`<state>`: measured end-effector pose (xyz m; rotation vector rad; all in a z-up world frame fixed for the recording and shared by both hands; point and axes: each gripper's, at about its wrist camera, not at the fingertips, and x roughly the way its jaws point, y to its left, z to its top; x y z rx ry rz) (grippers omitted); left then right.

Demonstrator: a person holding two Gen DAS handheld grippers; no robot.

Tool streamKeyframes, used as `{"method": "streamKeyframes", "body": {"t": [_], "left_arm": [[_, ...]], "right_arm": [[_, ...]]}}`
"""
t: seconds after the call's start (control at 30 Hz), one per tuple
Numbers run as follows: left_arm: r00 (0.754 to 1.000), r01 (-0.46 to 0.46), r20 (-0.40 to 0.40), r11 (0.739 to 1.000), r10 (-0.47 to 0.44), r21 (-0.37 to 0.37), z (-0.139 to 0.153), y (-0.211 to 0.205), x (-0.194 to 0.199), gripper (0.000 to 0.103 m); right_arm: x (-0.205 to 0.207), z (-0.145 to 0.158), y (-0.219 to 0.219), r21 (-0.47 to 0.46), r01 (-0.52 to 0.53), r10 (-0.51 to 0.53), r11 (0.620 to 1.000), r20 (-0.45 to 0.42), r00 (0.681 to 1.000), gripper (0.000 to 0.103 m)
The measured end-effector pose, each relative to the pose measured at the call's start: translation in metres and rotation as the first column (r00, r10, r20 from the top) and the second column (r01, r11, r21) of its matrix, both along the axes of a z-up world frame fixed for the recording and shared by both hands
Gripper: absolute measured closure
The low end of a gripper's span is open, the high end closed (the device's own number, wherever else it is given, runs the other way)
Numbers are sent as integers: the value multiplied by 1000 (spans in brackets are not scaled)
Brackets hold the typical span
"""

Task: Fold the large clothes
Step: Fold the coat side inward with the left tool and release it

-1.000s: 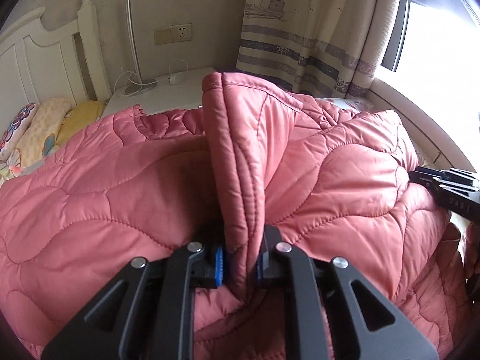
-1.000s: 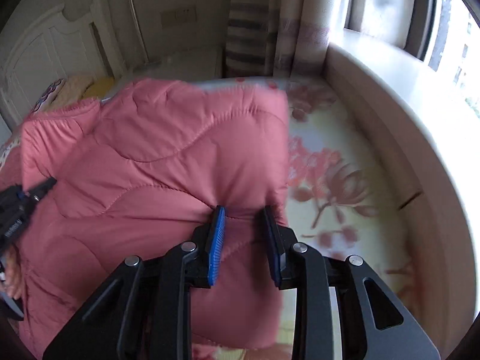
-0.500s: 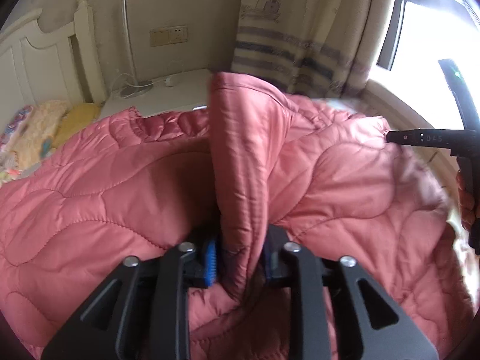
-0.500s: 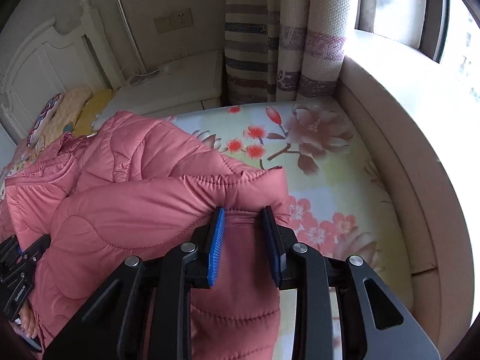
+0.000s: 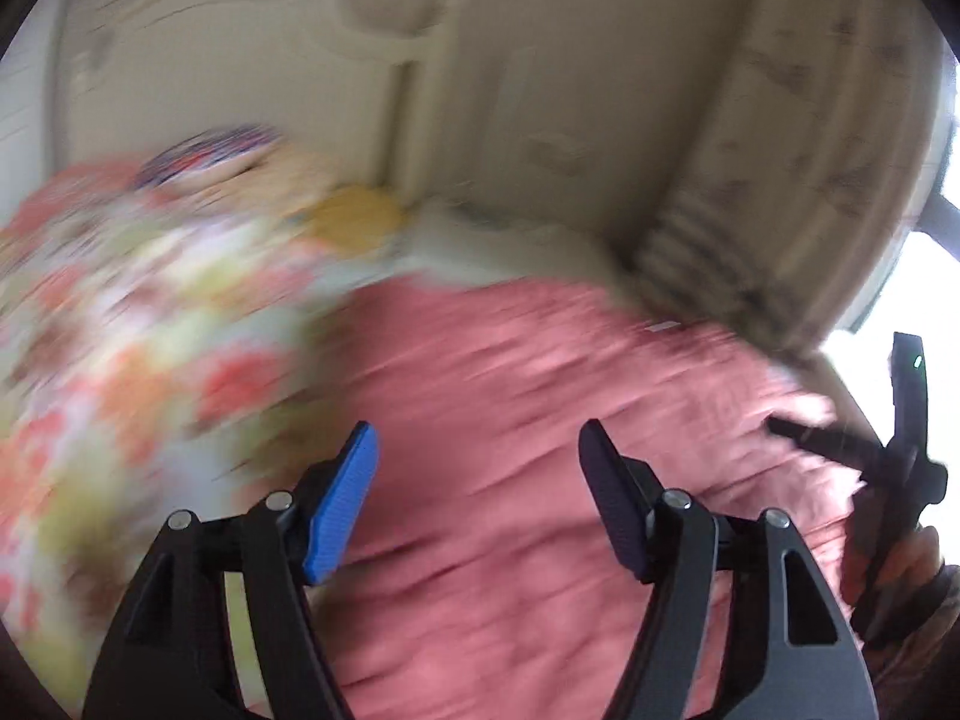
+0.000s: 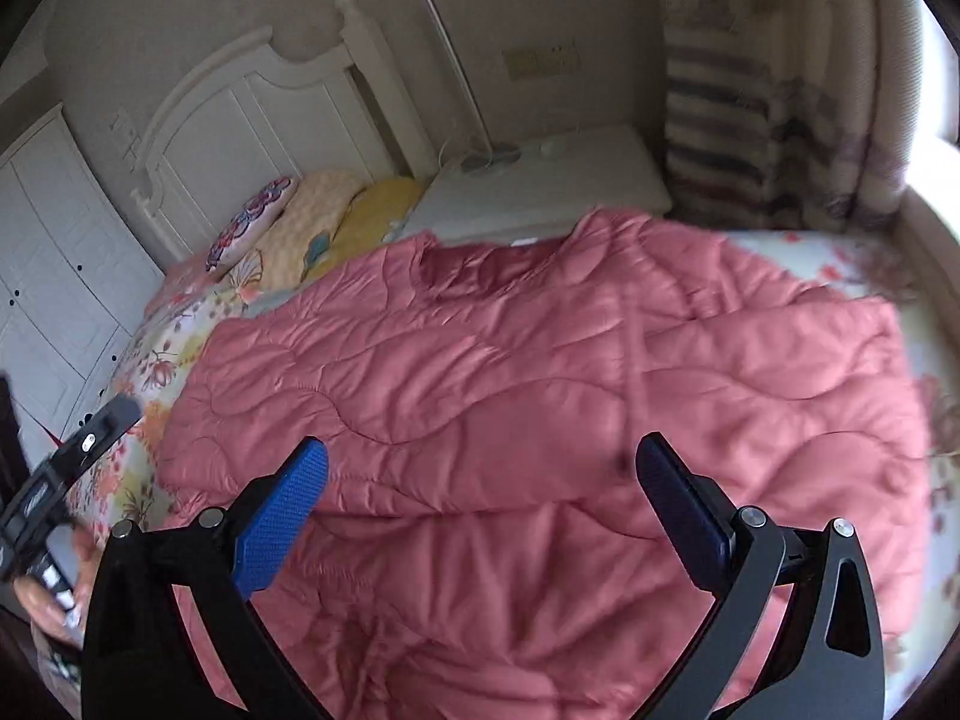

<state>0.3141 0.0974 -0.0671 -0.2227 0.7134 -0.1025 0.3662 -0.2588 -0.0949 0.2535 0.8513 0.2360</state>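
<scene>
1. Jacket [image 6: 540, 396]: pink, quilted, spread flat over the floral bedsheet [image 6: 936, 354]. Its collar end points toward the nightstand [image 6: 540, 192]; a lower layer runs toward the camera under both tongs.
2. Right gripper [image 6: 480, 498]: jaws spread wide, nothing between them. It hangs above the near part of the jacket; whether its tips touch the fabric cannot be told.
3. Left gripper [image 5: 477, 468]: jaws spread wide, nothing between them. It sits over the jacket's left edge, where the pink fabric meets the sheet. The left wrist view is heavily blurred, so finer detail is unreadable.
4. Cross views: the left gripper appears at the left edge of the right wrist view, gripped by a hand [image 6: 54, 588]. The right gripper appears at the right edge of the left wrist view, also hand-held.
5. Surroundings: white headboard [image 6: 252, 114] at the far left, pillows [image 6: 312, 222] below it, striped curtain [image 6: 750, 102] at the right beside the window.
</scene>
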Motion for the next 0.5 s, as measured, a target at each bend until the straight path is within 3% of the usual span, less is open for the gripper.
{"method": "streamKeyframes", "body": {"t": [0.1,0.17,0.3,0.33,0.4,0.43,0.47,0.5], "left_arm": [[995,-82,-57,996,80,-25,-20,45,-21,35],[992,-112,-62,994,112,3,-28,62,-33,35],[989,-120,-88,993,119,-11,-41,79,-49,35],[990,-111,-91,994,110,-12,-43,77,-50,35],[991,-90,-96,996,90,5,-48,70,-50,35],[993,-77,-93,997,78,18,-47,62,-51,34],[994,-65,-85,997,68,31,-47,58,-53,34],[996,-56,-73,997,60,51,-45,55,-55,34]], "right_arm": [[18,-20,9,-28,122,-124,992,-77,989,8],[7,-17,3,28,217,-216,976,-45,975,16],[-19,-9,-28,108,449,-454,887,25,891,13],[-17,-14,-36,128,471,-474,873,-9,880,13],[-6,-26,-38,138,440,-435,887,-67,898,12],[0,-29,-36,137,412,-407,901,-66,911,22],[4,-29,-31,138,367,-365,920,-46,930,50],[6,-28,-29,142,331,-328,933,-42,944,63]]}}
